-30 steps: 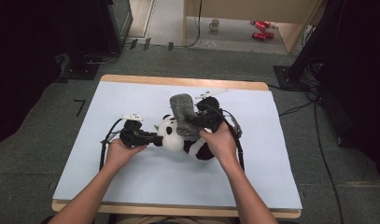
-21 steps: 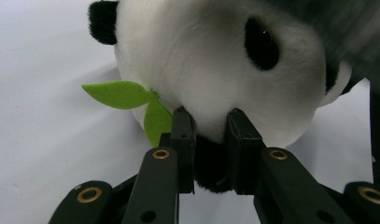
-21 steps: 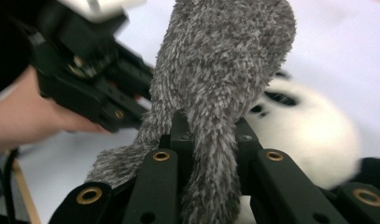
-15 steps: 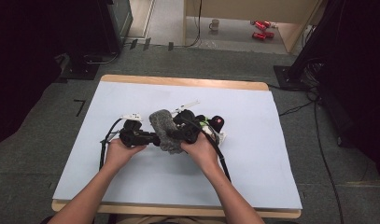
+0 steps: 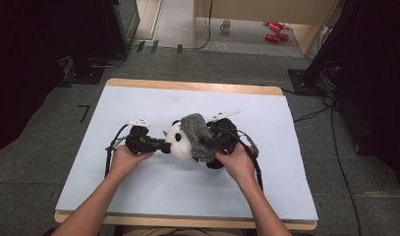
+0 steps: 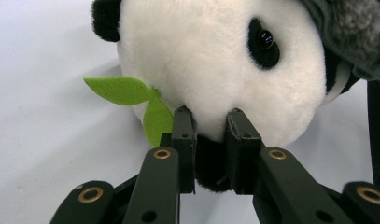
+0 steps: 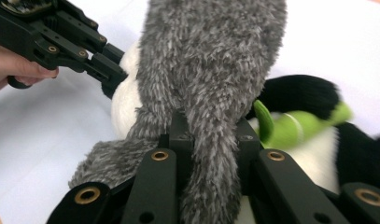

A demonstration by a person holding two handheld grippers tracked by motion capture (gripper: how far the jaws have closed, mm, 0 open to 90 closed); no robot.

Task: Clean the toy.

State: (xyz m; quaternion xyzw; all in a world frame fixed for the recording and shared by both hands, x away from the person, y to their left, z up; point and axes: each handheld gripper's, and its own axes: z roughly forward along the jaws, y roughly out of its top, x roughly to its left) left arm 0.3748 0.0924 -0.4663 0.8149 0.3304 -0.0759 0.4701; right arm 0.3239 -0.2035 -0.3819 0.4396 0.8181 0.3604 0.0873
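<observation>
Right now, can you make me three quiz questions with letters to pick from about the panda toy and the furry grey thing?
1. Where does the grey furry cloth lie?
A. draped over the panda toy
B. on the floor
C. under the table

2. What colour is the leaf at the panda's mouth?
A. red
B. green
C. blue

3. What is the left tool doing?
A. hanging open in the air
B. lying alone on the table
C. pinching the panda's black ear

Answers: 1 A, the high view shows the cloth across the panda, with the right tool clamped on it. 2 B, the left gripper view shows a bright green leaf. 3 C, its jaws squeeze black fur at the edge of the white head.
</observation>
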